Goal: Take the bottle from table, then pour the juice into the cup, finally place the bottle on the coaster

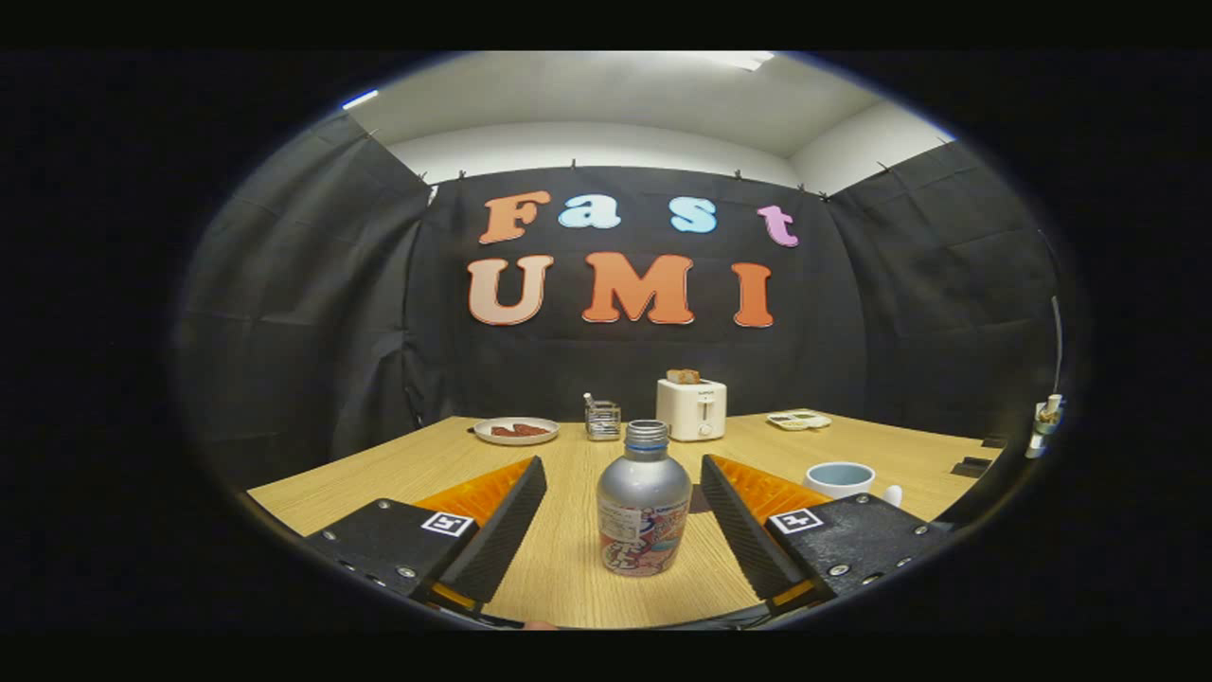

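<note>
Gripper view: gripper point(625, 483) spread wide, fingers point(507, 516) flanking the bottle point(644, 511) with clear gaps on both sides; neither finger touches it. Nothing held. Bottle stands upright on the wooden table point(379, 474), long axis vertical, capped neck pointing up, label facing the camera. It sits between the fingers, roughly centred. Cup point(840, 478) rests on the table just beyond the right finger, mouth up, apart from the bottle. Farther back: plate point(516, 431) with food, small rack point(602, 419), toaster point(691, 407) with bread in its slot, and a small tray point(798, 420).
</note>
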Demonstrator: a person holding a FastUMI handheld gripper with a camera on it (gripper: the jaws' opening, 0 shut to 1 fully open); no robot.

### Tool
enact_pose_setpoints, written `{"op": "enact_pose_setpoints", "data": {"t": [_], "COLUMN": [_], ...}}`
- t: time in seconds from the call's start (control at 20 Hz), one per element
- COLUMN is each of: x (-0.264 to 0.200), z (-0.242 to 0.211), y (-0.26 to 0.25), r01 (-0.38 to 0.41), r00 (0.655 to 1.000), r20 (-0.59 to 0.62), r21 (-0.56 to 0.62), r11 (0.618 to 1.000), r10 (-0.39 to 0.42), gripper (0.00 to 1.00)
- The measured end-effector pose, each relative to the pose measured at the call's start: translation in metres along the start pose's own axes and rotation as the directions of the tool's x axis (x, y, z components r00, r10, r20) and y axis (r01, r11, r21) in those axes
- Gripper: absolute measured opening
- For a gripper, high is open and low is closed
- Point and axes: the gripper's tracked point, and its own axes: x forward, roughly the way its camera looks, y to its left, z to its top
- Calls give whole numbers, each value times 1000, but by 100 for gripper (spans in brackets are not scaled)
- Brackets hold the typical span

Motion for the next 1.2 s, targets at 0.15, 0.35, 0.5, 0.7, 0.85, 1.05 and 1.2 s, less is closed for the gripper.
{"op": "enact_pose_setpoints", "data": {"t": [0.15, 0.35, 0.5, 0.7, 0.85, 1.05, 1.2], "x": [1, 3, 4, 7, 12, 16, 18], "z": [1, -3, -8, -19, -33, -53, -66], "y": [-2, -8, -10, -10, -9, -13, -16], "r01": [6, 21, 26, 26, 20, 30, 36], "r00": [1000, 1000, 1000, 999, 997, 991, 986], "r20": [2, -3, -15, -41, -77, -129, -167], "r21": [-1, 5, 11, 17, 43, 57, 56], "r11": [1000, 1000, 1000, 1000, 999, 998, 998], "r10": [-6, -21, -26, -25, -16, -22, -26], "gripper": [97, 97, 98, 97, 98, 97, 98]}}
